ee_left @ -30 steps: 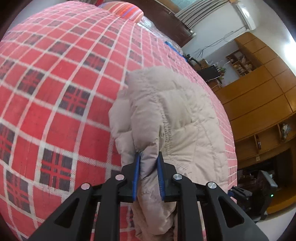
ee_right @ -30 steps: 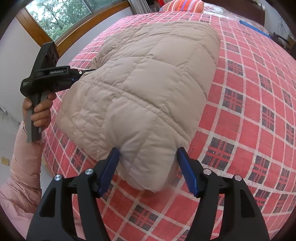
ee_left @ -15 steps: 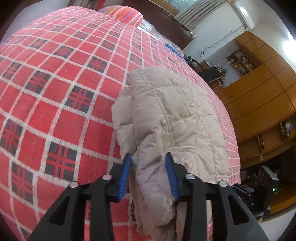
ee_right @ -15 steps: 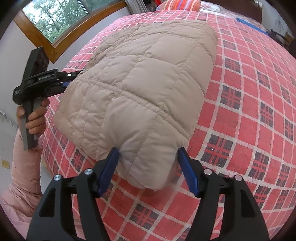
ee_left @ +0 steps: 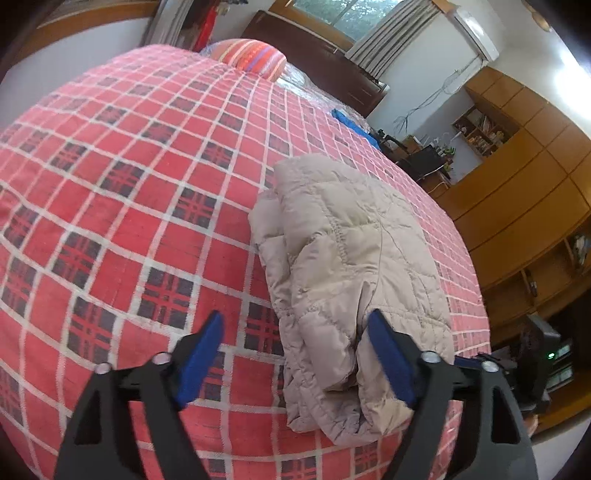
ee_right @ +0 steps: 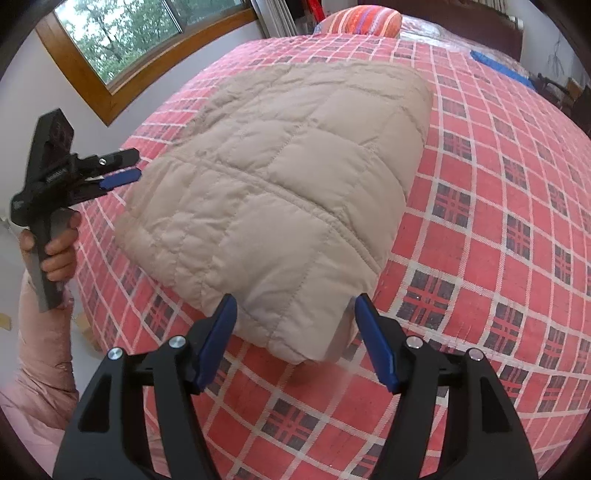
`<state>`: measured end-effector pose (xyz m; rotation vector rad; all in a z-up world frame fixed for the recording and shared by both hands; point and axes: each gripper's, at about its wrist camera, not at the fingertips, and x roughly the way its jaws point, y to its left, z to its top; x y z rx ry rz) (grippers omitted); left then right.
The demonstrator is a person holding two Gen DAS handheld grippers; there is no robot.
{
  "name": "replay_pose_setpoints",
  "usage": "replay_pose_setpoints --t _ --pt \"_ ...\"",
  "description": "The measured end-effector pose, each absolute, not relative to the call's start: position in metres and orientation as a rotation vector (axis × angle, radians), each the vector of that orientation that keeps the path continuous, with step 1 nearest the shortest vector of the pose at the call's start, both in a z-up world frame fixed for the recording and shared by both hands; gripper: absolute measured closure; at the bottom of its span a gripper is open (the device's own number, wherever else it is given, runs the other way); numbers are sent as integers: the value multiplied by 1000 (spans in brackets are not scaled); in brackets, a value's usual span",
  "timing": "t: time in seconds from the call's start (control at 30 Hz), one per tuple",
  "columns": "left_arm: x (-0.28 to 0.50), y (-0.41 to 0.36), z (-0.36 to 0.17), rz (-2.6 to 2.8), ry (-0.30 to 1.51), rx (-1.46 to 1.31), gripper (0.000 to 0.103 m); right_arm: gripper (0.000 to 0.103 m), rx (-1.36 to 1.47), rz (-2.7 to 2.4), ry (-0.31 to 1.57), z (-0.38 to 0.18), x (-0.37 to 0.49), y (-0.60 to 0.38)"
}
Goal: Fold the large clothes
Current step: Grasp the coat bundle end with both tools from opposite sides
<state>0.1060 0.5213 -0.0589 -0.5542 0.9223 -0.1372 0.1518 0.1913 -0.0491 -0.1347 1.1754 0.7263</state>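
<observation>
— Jacket first: what state is it in?

— Beige quilted down jacket (ee_right: 280,192), folded into a thick rectangular bundle and lying on the red plaid bedspread (ee_right: 498,229). The stitching divides it into puffy squares, and in the left wrist view (ee_left: 347,258) the stacked layers show along its near edge, with one fold drooping toward 6 o'clock.

— And the right gripper?

— The right gripper (ee_right: 295,334) is spread wide, its blue fingers (ee_right: 218,341) standing on either side of the bundle's near corner. The corner sits between them; whether the pads touch the fabric I cannot tell. Nothing is clamped.

— The left one?

— Also wide apart. In its own view the left gripper (ee_left: 295,354) has one blue pad over bare bedspread at 7 o'clock, clear of the cloth, and the other against or just in front of the jacket's edge at 5 o'clock. It holds nothing. From the right wrist view the same tool (ee_right: 122,168) appears at 9 o'clock, tips just beside the jacket's side, carried by a hand (ee_right: 55,251) above a pink sleeve (ee_right: 40,369).

— What lies beyond?

— At 12 o'clock a striped orange pillow (ee_right: 364,20) by the dark headboard (ee_left: 317,51); a wood-framed window (ee_right: 122,48) at 10 o'clock; a blue item (ee_left: 351,123) near the far bed edge; wooden cabinets (ee_left: 517,192) at 3 o'clock in the left view.
</observation>
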Motion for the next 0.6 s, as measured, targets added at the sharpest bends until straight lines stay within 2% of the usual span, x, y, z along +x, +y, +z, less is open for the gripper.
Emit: replay_pose_setpoints --t 0.03,0.17,0.6 --pt "108 522 -59 -140 921 -558 17 27 -118 736 1167 -46 153 189" --pt "123 527 -68 -240 934 -637 14 18 -14 773 1150 -34 167 177" --pt "159 538 -109 -348 941 -816 14 16 350 811 1230 -61 244 138"
